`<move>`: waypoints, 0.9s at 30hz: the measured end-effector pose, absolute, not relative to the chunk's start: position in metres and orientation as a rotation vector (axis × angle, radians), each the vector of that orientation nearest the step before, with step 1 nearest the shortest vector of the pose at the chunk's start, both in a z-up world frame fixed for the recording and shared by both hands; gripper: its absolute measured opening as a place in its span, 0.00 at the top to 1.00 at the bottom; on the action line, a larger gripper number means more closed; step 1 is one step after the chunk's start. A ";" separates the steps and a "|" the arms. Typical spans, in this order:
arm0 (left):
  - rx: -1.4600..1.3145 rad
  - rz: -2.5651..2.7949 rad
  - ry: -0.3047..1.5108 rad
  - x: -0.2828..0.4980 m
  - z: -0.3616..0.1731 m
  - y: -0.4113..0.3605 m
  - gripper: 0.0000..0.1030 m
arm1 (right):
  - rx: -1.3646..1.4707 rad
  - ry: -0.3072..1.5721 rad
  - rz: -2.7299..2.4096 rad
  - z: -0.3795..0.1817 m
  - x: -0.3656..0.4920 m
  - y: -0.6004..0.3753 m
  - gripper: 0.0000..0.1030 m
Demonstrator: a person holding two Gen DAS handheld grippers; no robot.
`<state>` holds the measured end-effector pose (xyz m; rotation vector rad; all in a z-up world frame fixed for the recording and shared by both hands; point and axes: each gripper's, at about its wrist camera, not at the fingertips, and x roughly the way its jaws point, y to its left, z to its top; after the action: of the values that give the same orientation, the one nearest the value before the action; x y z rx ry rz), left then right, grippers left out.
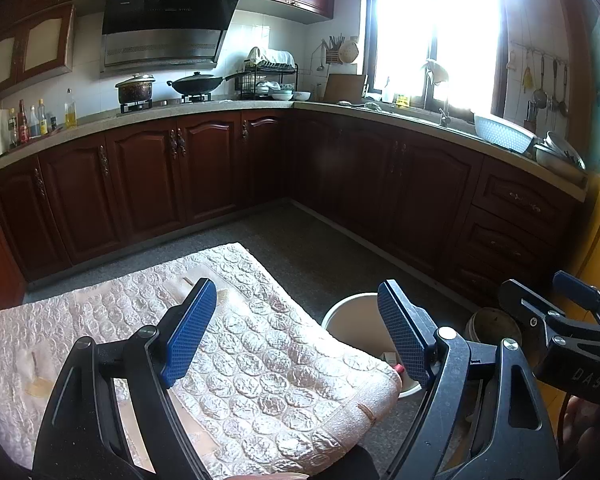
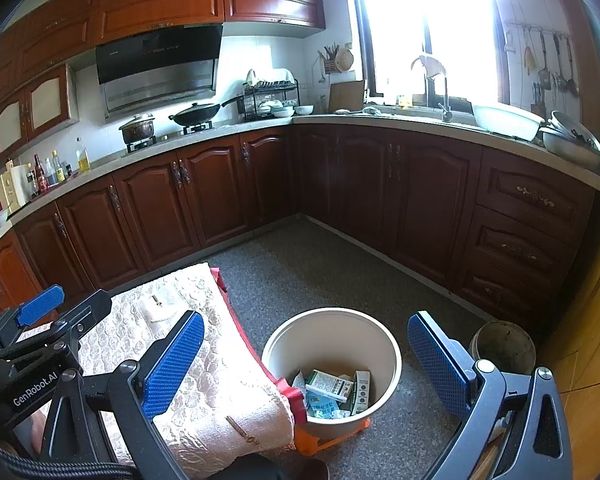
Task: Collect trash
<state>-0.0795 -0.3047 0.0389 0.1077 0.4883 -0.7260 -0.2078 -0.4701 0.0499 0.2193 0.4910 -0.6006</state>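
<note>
Fingers (image 2: 172, 364) wide apart above bin (image 2: 394, 354) beside table edge (image 2: 256, 360)

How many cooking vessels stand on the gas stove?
2. A lidded dark stew pot stands on the left burner, and a black wok with a lid on the right burner, its long handle pointing toward the black dish rack.

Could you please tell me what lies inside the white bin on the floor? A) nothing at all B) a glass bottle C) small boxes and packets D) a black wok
C: the right wrist view shows small boxes and packets lying at the bottom of the bin.
</note>
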 end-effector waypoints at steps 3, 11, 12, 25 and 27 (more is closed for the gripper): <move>0.106 -0.726 0.488 -0.079 0.039 -0.304 0.20 | 0.220 0.488 -0.600 0.050 -0.207 -0.471 0.02; 0.107 -0.726 0.492 -0.079 0.039 -0.305 0.20 | 0.221 0.496 -0.597 0.050 -0.206 -0.471 0.02; 0.108 -0.727 0.493 -0.079 0.040 -0.304 0.20 | 0.220 0.497 -0.597 0.050 -0.206 -0.471 0.02; 0.122 -0.729 0.523 -0.074 0.030 -0.307 0.20 | 0.229 0.533 -0.596 0.038 -0.199 -0.478 0.02; 0.119 -0.723 0.532 -0.069 0.027 -0.305 0.20 | 0.228 0.540 -0.596 0.036 -0.197 -0.478 0.02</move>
<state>-0.0692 -0.3053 0.0268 0.1191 0.5323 -0.7232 -0.1967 -0.4783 0.0361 0.2281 0.5400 -0.5958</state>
